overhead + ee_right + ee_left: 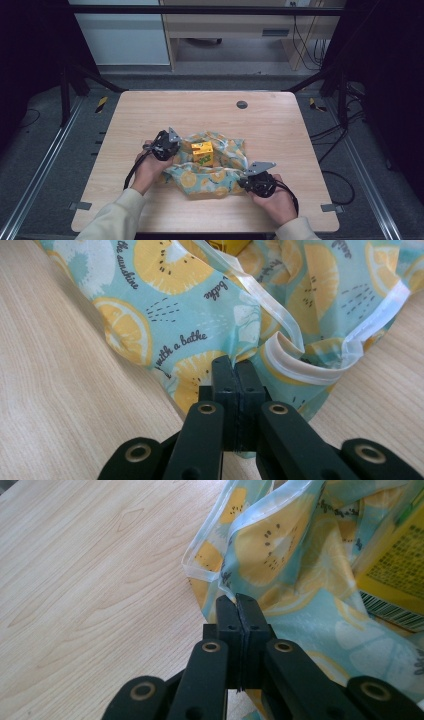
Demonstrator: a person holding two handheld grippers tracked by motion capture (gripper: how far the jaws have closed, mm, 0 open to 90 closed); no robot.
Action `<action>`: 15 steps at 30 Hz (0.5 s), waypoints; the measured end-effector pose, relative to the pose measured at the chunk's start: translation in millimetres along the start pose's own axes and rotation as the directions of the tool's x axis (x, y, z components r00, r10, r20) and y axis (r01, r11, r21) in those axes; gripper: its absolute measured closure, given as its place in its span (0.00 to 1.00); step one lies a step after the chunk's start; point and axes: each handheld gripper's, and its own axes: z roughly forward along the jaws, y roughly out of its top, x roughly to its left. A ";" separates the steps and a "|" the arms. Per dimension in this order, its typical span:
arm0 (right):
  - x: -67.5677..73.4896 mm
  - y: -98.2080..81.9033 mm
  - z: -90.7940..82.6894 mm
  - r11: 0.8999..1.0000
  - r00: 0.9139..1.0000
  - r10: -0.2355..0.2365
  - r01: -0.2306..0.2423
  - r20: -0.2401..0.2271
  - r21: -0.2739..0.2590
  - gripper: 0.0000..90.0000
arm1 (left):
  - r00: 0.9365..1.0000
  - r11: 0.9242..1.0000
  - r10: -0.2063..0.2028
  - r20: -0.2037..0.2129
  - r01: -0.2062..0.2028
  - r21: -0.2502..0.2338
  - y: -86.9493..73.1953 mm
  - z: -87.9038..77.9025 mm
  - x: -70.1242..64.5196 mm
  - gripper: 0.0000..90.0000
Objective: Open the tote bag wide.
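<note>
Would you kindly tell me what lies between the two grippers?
In the high view, a yellow carton on the fruit-print cloth lies between left gripper and right gripper.

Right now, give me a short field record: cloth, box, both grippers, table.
cloth: lemon-print cloth, rumpled, lying on the table
box: yellow carton standing on the cloth's middle
left gripper: shut on the cloth's edge
right gripper: shut on the cloth's edge near its white hem
table: light wood table, dark round plug toward its far side

A pale wooden table (150,115) carries a crumpled fruit-print cloth (220,177), with a yellow carton (202,152) on it.
</note>
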 end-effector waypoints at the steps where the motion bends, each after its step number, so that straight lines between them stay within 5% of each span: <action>1: -0.2 -0.8 1.0 1.000 1.000 0.004 -0.004 0.001 0.004 1.00 | 1.000 1.000 -0.004 -0.001 0.004 -0.005 -1.7 1.1 -0.1 1.00; 15: -5.0 -8.1 5.8 0.999 0.999 0.037 -0.036 -0.036 0.026 1.00 | 1.000 1.000 -0.012 -0.003 0.012 -0.001 -12.0 4.6 -3.1 1.00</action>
